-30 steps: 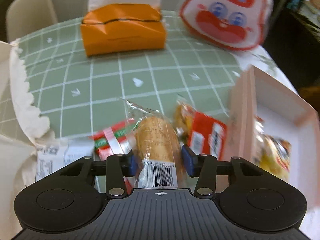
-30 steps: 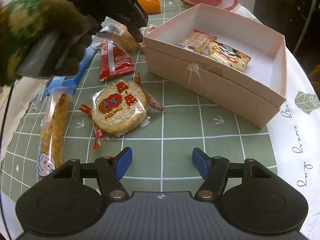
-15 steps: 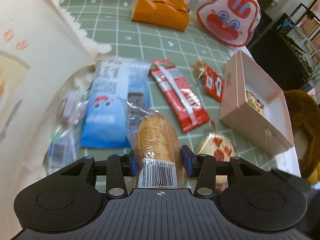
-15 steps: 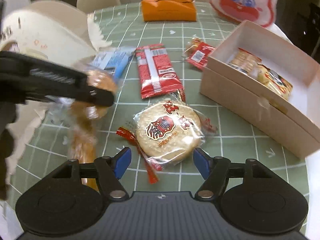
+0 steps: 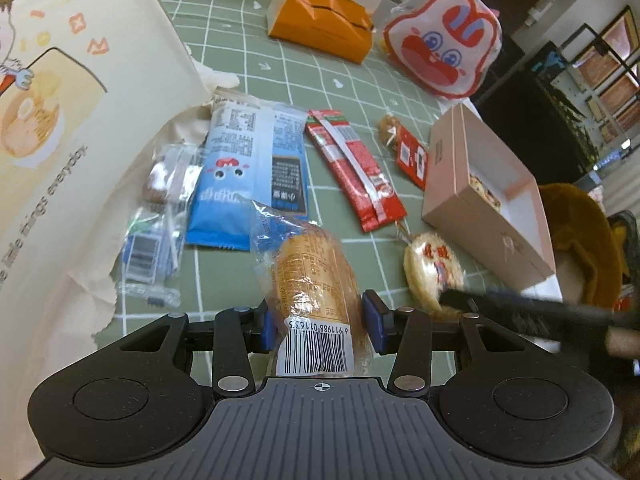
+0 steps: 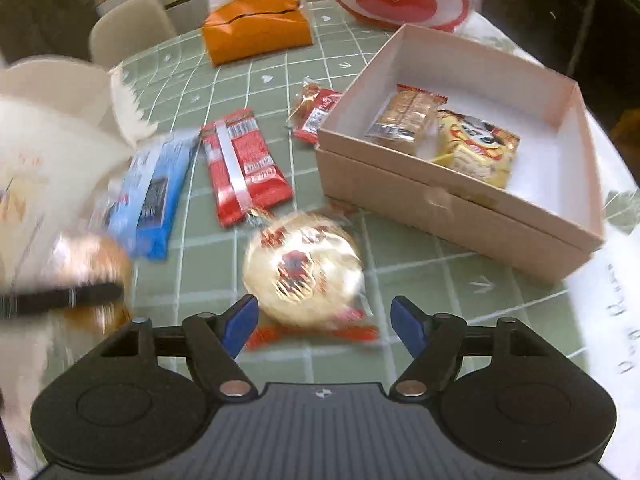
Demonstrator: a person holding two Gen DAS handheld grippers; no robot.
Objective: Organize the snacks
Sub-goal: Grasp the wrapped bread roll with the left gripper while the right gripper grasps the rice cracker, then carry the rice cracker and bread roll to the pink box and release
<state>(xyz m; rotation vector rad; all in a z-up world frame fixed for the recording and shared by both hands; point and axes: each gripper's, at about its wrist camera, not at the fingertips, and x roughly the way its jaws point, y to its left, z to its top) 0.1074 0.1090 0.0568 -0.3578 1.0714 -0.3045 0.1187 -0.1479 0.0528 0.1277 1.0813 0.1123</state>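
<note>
While the left gripper (image 5: 322,318) pinches a golden bread roll in clear wrap (image 5: 314,280) aloft over the green checked table (image 5: 360,80), the right gripper (image 6: 324,322) stands wide open and empty, straddling the round rice cracker in its clear packet (image 6: 304,266). Likely next: close on the cracker and carry both to the pink cardboard box (image 6: 440,204). Only the right view shows the box's two packets; only the left shows the cream paper bag (image 5: 60,120) sharply.
</note>
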